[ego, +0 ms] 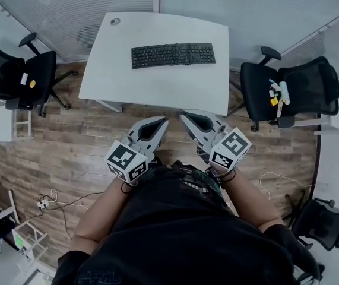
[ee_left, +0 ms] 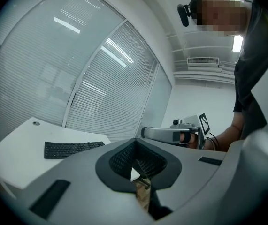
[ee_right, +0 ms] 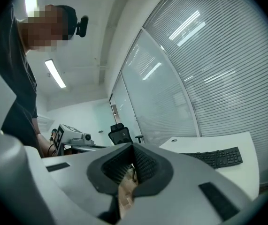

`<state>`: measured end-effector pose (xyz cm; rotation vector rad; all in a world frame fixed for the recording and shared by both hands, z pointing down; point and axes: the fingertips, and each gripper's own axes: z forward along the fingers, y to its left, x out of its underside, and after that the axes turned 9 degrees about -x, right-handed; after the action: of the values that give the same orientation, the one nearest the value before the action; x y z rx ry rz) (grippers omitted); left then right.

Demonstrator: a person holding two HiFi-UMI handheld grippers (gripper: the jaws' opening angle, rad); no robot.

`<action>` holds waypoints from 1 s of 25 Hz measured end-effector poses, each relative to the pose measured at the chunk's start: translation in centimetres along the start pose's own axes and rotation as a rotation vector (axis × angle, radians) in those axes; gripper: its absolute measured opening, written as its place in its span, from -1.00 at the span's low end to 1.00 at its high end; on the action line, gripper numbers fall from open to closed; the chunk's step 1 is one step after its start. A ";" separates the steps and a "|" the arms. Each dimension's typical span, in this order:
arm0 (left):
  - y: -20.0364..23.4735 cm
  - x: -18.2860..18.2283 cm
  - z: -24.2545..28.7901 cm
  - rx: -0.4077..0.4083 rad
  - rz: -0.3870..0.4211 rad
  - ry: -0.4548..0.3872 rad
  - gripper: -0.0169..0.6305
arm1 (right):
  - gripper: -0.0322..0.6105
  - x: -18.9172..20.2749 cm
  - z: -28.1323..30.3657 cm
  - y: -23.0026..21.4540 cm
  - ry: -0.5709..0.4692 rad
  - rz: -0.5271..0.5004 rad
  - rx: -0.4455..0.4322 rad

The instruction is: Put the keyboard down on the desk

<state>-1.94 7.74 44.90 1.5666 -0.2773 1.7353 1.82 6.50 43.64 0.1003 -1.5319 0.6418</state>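
Keyboard [ego: 173, 55] lies flat on the white desk [ego: 157, 88], ahead of both jaw pairs and well apart from them, beyond the desk's near edge. The left gripper [ego: 160, 122] and the right gripper [ego: 185, 116] are both closed with nothing between the jaws. They are side by side over the wood floor [ego: 68, 147], just before that edge. Bare desk surface lies between the edge and the keyboard. The key print is too small to read.

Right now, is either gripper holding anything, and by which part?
Nothing. The left gripper and right gripper are both shut and empty; the keyboard lies flat on the desk, apart from both.
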 end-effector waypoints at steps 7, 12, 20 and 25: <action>-5.3 2.9 -0.1 -0.022 -0.004 0.012 -0.91 | -0.83 1.8 -5.6 1.8 -0.009 -0.002 0.005; -8.7 4.4 -1.2 -0.055 0.017 0.012 -0.91 | -0.83 3.2 -8.3 4.7 0.001 -0.017 -0.015; -12.2 6.0 -3.4 -0.083 0.027 0.007 -0.91 | -0.83 5.4 -10.5 9.2 -0.004 -0.004 -0.048; -13.9 6.6 -3.9 -0.076 0.025 0.005 -0.91 | -0.83 5.5 -11.2 10.7 -0.007 -0.017 -0.056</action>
<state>4.60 22.22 45.63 1.5098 -0.3584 1.7274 6.57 22.23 44.55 0.0726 -1.5537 0.5854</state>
